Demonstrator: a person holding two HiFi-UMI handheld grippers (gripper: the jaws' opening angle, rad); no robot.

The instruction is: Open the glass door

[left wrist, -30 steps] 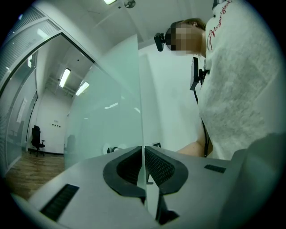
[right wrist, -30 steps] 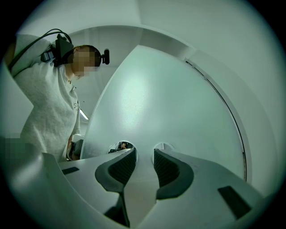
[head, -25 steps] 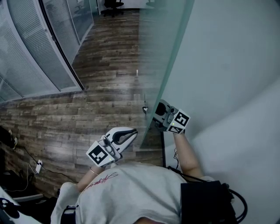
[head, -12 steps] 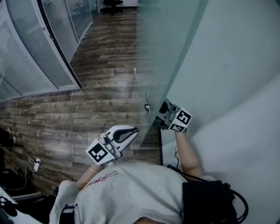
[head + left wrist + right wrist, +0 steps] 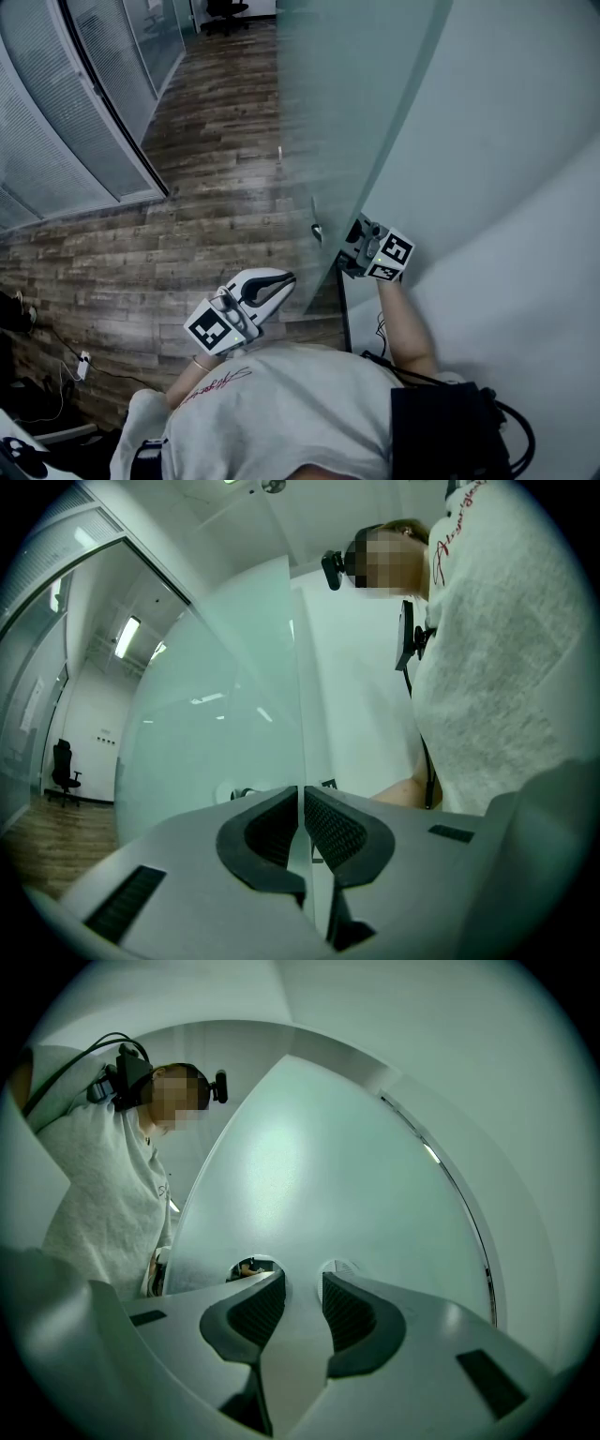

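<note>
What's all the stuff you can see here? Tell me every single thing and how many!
glass door: one, frosted pale green, partly open, middle
metal door fitting: one, silver, near the door's edge
floor: one, dark wood planks, left of the door
partition walls: a row, glass with grey blinds, far left
office chair: one, black, far end of the floor
power strip with cable: one, white, on the floor at lower left
wall: one, white, right of the door
shirt: one, pale grey, on the person, bottom
left gripper: one, white, jaws together, empty, left of the door
right gripper: one, white, jaws apart, at the door's right side
</note>
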